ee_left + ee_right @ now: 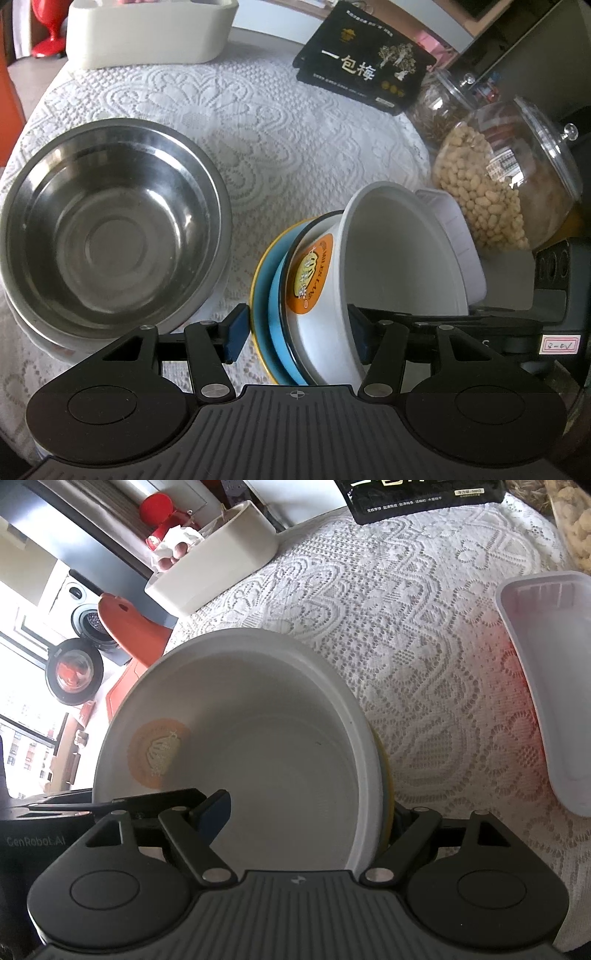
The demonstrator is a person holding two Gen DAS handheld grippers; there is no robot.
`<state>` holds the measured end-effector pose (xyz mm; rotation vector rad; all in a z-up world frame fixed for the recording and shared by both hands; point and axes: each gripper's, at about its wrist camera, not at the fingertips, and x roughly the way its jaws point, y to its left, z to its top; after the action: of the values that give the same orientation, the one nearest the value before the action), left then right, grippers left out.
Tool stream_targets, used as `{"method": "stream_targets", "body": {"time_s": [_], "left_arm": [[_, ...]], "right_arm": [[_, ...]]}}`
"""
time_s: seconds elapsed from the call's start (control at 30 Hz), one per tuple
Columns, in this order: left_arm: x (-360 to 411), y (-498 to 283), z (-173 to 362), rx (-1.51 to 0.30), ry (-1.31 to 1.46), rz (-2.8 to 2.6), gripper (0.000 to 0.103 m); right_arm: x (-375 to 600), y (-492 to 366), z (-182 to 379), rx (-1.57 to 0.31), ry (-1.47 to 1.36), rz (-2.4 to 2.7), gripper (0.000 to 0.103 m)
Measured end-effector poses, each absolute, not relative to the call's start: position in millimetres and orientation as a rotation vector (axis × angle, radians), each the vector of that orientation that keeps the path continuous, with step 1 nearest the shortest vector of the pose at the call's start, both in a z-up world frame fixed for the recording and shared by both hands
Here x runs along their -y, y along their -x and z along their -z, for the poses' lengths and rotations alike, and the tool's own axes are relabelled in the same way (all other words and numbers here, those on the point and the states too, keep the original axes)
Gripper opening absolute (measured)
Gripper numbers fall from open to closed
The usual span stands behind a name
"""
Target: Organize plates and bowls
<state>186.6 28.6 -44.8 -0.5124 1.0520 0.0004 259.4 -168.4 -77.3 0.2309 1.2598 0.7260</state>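
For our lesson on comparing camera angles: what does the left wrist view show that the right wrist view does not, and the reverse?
Only the left wrist view shows the steel bowl, the jar of pale beans, and the white bowl's orange label from outside, with blue and yellow rims nested behind it. Only the right wrist view shows the orange chair, the washing machine and the window beyond the table. Both share the white bowl, the lace tablecloth, the cream bin, the black packet and the clear tray.
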Motion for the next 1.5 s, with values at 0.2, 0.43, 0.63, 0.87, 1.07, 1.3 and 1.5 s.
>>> {"method": "stream_targets", "body": {"time_s": [0.2,0.43,0.63,0.87,1.07,1.3,1.5], "left_arm": [[-28.4,-186.5,45.1,-1.051,0.511,-0.001,0.059],[-28.4,-186.2,44.9,-1.049,0.503,0.002,0.059],[-28.6,-186.6,51.6,-1.066,0.53,0.015,0.06],[-27.4,-187.4,50.5,-1.069,0.521,0.011,0.06],[-28.1,-188.0,50.7,-1.073,0.526,0.006,0.06],[-28.3,-188.1,50.8,-1.077,0.534,0.001,0.06],[-26.2,-187.3,50.0,-1.106,0.542,-0.013,0.06]], "right_arm": [[168.5,-258.9,77.8,-1.258,-0.236,-0.726,0.084],[168.9,-257.7,79.2,-1.26,-0.243,-0.728,0.084],[171.5,-255.5,83.1,-1.268,-0.24,-0.72,0.084],[173.6,-256.0,83.4,-1.271,-0.254,-0.724,0.083],[174.5,-257.7,84.3,-1.291,-0.282,-0.732,0.079],[173.3,-258.1,84.6,-1.296,-0.28,-0.734,0.079],[168.7,-263.2,83.6,-1.319,-0.242,-0.744,0.079]]}}
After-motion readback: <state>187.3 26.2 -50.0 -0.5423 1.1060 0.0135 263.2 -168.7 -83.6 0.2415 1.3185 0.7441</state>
